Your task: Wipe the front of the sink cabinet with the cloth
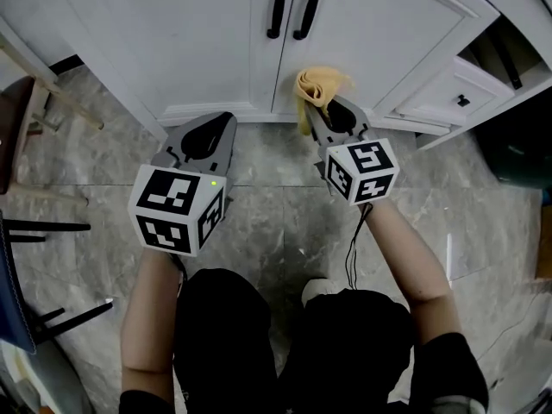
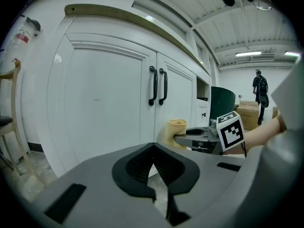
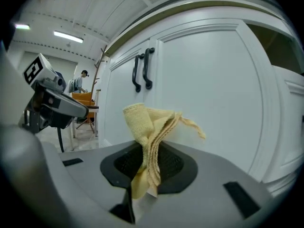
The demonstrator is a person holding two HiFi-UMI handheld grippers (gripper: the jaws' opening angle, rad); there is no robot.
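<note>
The left forearm [image 1: 145,317] and right forearm [image 1: 412,257] reach forward, side by side. The left gripper [image 1: 221,124] has its jaws together (nothing between them). The right gripper [image 1: 329,110], slightly farther forward, clamps a bunched yellow cloth [image 1: 321,84].

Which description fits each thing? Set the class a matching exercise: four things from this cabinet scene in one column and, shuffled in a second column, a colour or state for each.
Column one
1. cloth
2. door handles
3. left gripper
4. right gripper

Column two
A. shut, nothing between its jaws
B. yellow and bunched
C. shut on something soft
D. black, side by side

Pairs: 1-B, 2-D, 3-A, 4-C
</note>
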